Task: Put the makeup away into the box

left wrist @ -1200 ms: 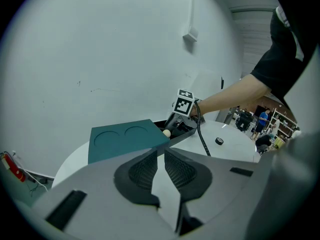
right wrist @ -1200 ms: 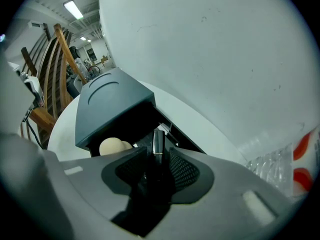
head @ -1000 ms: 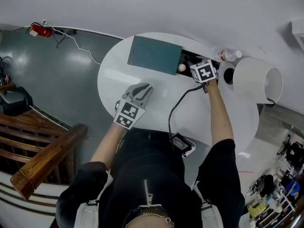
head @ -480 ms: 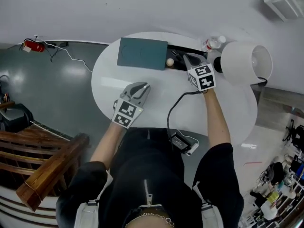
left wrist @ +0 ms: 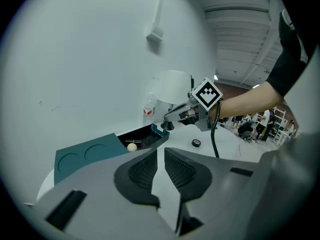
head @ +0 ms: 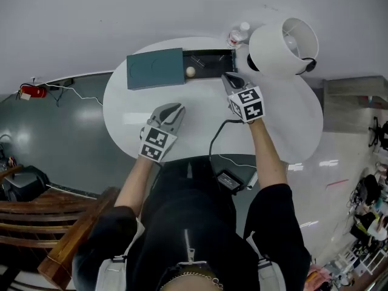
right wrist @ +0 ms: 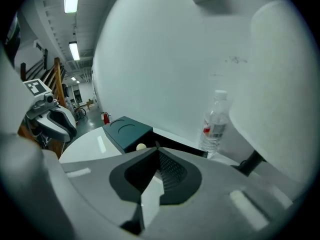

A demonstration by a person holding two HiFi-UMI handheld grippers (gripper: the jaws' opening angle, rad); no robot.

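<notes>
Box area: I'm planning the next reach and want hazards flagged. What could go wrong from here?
The bottle stands upright right by the open end of the box; the shut right tool hovering there could tip it. The lamp shade sits close to that corner too, so a raised hand may bump it.

Glossy white tabletop [head: 194, 117], matt teal box lid [head: 155, 69], clear plastic bottle [right wrist: 215, 120], wooden railing [head: 79, 235]
</notes>
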